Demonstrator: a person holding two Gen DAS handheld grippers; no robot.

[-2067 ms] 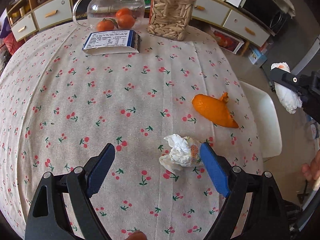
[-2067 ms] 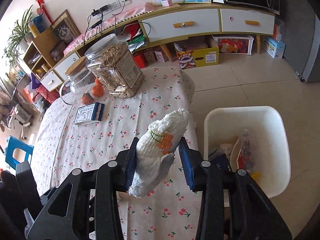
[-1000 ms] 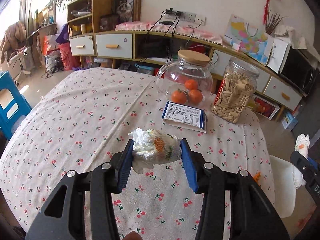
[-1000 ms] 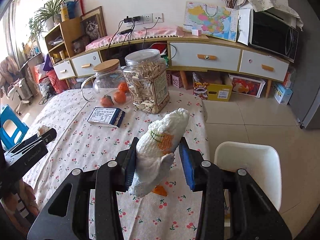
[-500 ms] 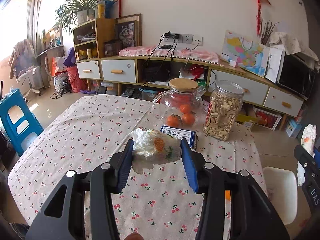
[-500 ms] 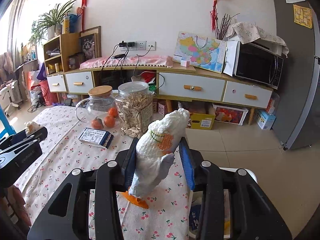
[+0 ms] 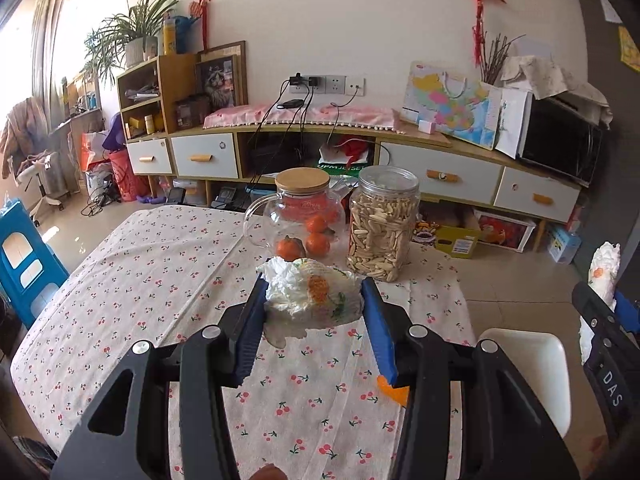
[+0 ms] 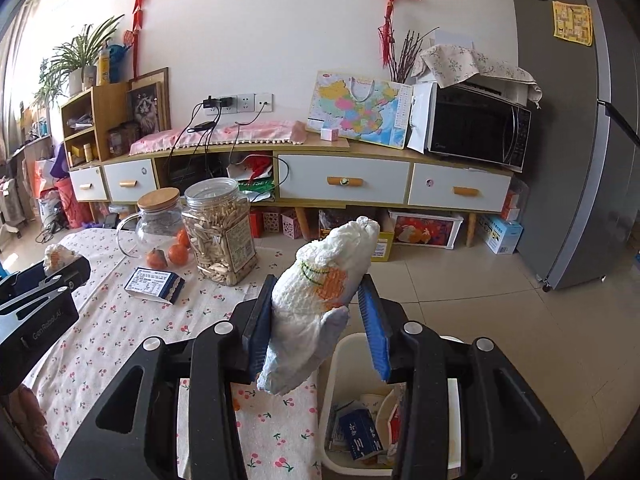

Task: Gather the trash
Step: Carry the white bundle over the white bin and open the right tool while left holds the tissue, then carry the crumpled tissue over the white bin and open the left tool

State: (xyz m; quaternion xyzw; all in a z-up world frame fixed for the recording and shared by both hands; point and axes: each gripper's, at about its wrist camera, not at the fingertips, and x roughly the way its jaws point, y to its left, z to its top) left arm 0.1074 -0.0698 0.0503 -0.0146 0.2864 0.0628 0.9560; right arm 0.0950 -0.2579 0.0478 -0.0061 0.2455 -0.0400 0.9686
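My left gripper (image 7: 314,306) is shut on a crumpled white tissue (image 7: 312,294) with an orange print, held up above the cherry-print table (image 7: 160,280). My right gripper (image 8: 318,314) is shut on a second crumpled white tissue (image 8: 320,292), held up beside the table's right edge, above and left of a white trash bin (image 8: 332,392) with several pieces of trash inside. The bin also shows in the left wrist view (image 7: 532,368). An orange peel (image 7: 394,392) lies on the table near its right edge, mostly hidden behind my left fingers.
A glass jug with oranges (image 7: 304,216), a jar of seeds (image 7: 382,224) and a small blue-and-white box (image 8: 154,284) stand at the table's far end. A blue stool (image 7: 24,256) stands left of the table. A low cabinet (image 8: 344,180) runs along the wall.
My left gripper closed on the tissue that lay on the table and lifted it. Both grippers have risen and tilted up toward the room. The right tissue stays gripped.
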